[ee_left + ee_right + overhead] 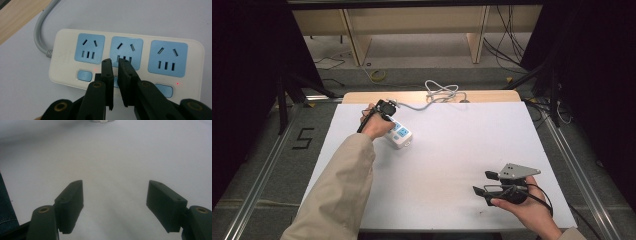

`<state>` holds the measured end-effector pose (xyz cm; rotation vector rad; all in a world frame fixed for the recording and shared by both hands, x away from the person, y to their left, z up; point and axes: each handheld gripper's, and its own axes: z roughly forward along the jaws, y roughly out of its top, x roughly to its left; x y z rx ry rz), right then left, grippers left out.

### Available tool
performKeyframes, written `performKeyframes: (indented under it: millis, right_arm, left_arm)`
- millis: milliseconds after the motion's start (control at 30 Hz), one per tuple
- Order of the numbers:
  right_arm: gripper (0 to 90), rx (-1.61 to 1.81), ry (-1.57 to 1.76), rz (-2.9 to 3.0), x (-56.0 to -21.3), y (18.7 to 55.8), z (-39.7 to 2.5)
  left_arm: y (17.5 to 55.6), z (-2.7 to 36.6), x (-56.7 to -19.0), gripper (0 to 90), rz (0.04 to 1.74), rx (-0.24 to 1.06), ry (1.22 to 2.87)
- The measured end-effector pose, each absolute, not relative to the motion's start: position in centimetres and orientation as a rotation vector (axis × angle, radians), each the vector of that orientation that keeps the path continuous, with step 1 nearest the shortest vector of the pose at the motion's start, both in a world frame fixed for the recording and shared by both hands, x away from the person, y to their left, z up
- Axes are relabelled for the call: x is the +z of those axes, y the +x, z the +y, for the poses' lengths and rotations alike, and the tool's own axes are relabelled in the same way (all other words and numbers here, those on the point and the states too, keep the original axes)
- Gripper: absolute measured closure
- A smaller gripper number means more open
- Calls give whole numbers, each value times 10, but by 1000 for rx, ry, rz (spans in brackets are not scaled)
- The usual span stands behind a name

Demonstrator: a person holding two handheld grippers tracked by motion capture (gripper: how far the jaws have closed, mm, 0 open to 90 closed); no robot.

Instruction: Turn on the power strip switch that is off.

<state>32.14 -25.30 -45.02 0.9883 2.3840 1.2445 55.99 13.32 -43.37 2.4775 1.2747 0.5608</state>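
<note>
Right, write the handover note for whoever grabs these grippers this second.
Left gripper: jaws nearly shut, nothing between them, tips poised over the middle switch of the power strip; whether they touch it cannot be told.
Right gripper: open, empty, over bare white table near the right front edge.
Power strip lies on the table's far left, grey cord trailing off the back edge.
Red lights glow by the two outer switches; the middle one's light is hidden by the jaws.
Left to do: probably press the middle switch, then check its light.

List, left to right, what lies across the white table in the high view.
Left hand-held gripper → white power strip with blue sockets → coiled grey cable at the far edge → right hand-held gripper, jaws apart.
</note>
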Motion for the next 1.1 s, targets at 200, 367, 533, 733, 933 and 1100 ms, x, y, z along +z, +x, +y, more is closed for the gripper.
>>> performKeyframes:
  millis: [200,367,533,733,933,1100]
  right_arm:
    - [302,1242,984,2386,-450,321,-253]
    - [302,1241,984,2387,-450,322,-253]
    - [302,1242,984,2386,-450,321,-253]
    - [302,1242,986,2386,-450,321,-253]
    - [302,1245,992,2385,-450,322,-252]
    - [302,1241,992,2388,-451,322,-252]
  left_arm:
    - [559,137,-429,777,1279,558,2448]
    - [558,139,-425,734,1294,556,2417]
    - [556,142,-423,679,1305,553,2391]
    - [550,148,-416,592,1268,544,2305]
    - [543,156,-412,508,1230,570,2233]
    - [535,162,-410,413,1199,588,2199]
